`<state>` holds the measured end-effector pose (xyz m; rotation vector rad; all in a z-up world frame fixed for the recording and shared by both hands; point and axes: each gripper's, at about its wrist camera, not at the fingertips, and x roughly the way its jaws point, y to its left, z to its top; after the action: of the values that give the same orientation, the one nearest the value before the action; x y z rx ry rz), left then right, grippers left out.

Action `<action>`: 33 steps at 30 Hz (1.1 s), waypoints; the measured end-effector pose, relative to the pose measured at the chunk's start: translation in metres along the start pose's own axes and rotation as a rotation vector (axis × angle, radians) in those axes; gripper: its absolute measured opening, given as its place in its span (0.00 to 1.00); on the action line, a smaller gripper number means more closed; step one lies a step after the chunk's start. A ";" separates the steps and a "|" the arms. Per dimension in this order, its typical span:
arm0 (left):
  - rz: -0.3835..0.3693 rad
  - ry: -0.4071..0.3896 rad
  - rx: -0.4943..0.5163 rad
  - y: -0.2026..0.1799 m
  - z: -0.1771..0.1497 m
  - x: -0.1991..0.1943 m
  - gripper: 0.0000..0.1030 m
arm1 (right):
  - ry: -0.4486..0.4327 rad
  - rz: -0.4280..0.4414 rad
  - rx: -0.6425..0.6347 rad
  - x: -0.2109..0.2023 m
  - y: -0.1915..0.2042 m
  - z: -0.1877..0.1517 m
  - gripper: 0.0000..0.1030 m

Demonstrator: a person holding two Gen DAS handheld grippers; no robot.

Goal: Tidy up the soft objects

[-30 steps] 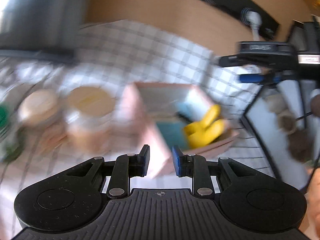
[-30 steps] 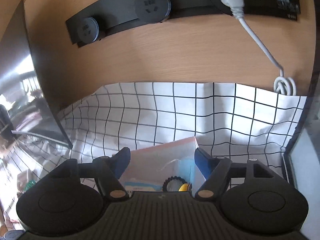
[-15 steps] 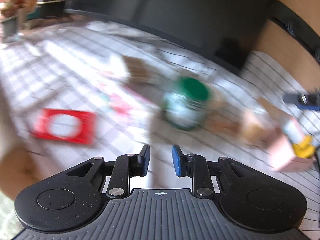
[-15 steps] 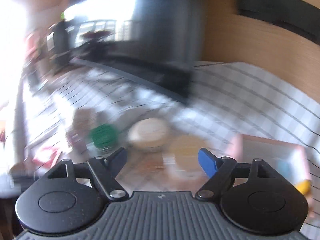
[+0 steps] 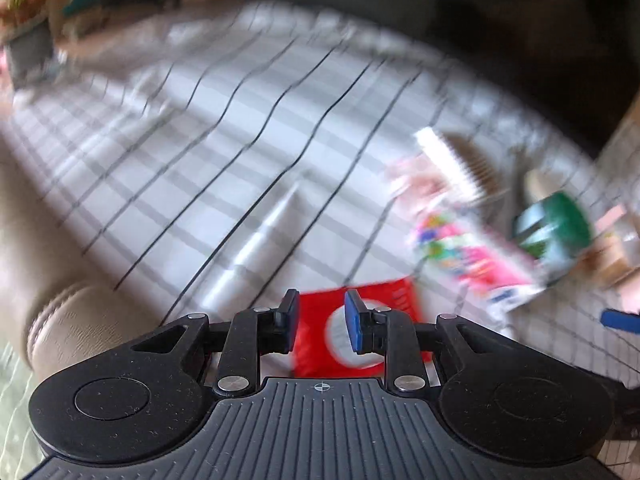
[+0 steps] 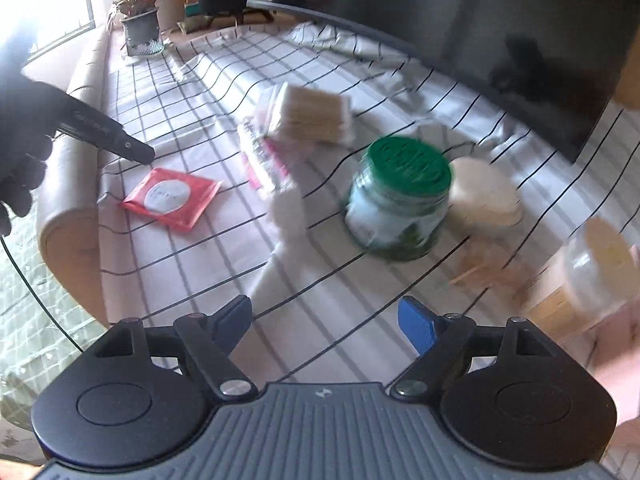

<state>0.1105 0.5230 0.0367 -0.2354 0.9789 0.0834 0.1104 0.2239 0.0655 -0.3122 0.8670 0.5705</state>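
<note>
A flat red packet (image 5: 394,300) with a white circle lies on the checked cloth (image 5: 240,128), right behind my left gripper (image 5: 320,316). That gripper's jaws stand narrowly apart with nothing between them. The red packet (image 6: 172,198) also shows at the left of the right wrist view, below the left gripper's dark finger (image 6: 128,148). My right gripper (image 6: 326,316) hangs wide open and empty over the cloth, in front of a green-lidded jar (image 6: 400,196). A pink printed packet (image 6: 266,160), a pack of wooden-stemmed swabs (image 6: 312,114) and round cotton pads (image 6: 486,196) lie around the jar.
A clear jar with a pale wooden lid (image 6: 600,268) stands at the right, with a blurred pink shape below it. A dark monitor (image 6: 480,20) backs the table. Potted plants (image 6: 140,20) stand at the far left corner. A beige padded edge (image 6: 72,216) bounds the table's left side.
Both views have swung left, away from the pink box and the wall sockets to the table's left half. The red packet now sits just behind the left fingers. The right jaws widened a little.
</note>
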 end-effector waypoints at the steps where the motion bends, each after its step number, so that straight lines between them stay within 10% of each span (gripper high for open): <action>1: 0.000 0.023 -0.007 0.004 0.000 0.004 0.26 | 0.006 0.007 0.002 0.002 0.002 -0.001 0.79; 7: 0.018 0.032 -0.123 0.024 0.003 0.019 0.26 | 0.041 0.000 0.008 0.009 0.011 -0.007 0.79; 15: -0.193 0.112 -0.086 -0.011 -0.013 0.026 0.29 | 0.061 0.007 0.008 0.021 0.015 -0.010 0.79; 25: -0.156 0.065 0.865 -0.116 -0.052 -0.003 0.29 | 0.041 -0.039 0.046 0.015 -0.007 -0.021 0.79; 33: -0.049 0.069 1.024 -0.132 -0.062 0.024 0.33 | 0.080 -0.067 0.089 0.018 -0.019 -0.033 0.79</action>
<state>0.0971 0.3792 0.0048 0.6817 0.9731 -0.4701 0.1096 0.1989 0.0316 -0.2834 0.9528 0.4579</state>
